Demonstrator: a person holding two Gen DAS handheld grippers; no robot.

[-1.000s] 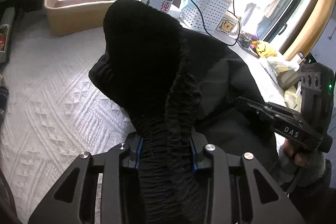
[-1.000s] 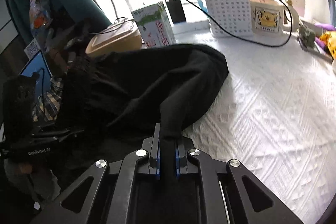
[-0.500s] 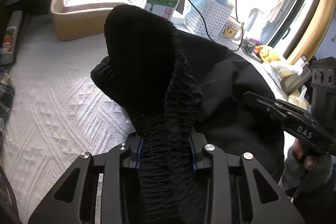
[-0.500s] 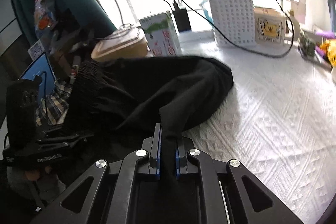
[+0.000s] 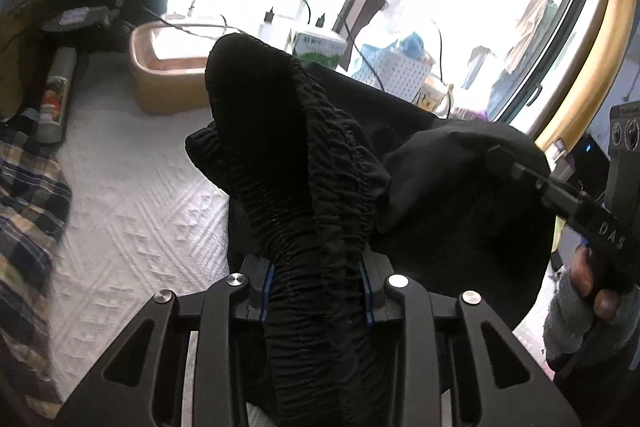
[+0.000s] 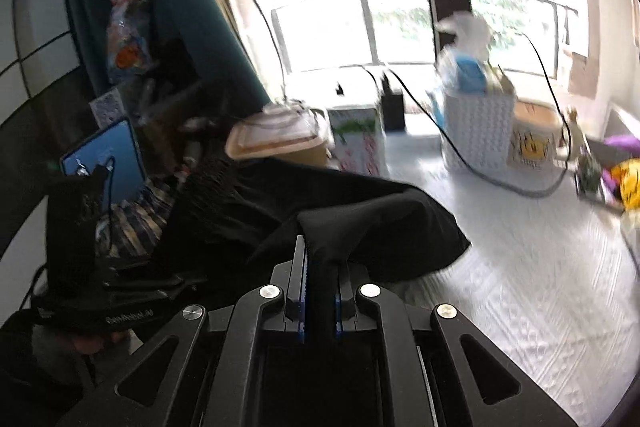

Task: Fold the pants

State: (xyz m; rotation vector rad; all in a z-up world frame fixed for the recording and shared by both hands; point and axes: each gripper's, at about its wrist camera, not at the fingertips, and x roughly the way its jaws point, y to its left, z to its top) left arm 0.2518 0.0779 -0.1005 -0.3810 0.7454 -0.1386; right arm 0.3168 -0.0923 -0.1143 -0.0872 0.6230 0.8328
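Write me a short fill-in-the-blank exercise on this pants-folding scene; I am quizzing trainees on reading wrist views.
1. The left gripper is shut on the gathered ____ of the black pants.
2. The right gripper is shut on a thin fold of ____ fabric.
3. The pants are partly lifted above the ____ textured cover.
4. Behind the pants, a black cable crosses the white perforated ____.

Missing words: waistband; black; white; basket

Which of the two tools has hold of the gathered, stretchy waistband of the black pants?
The left tool: the ribbed elastic waistband is bunched between its fingers. The right tool pinches only a smooth, thin fold of the pants.
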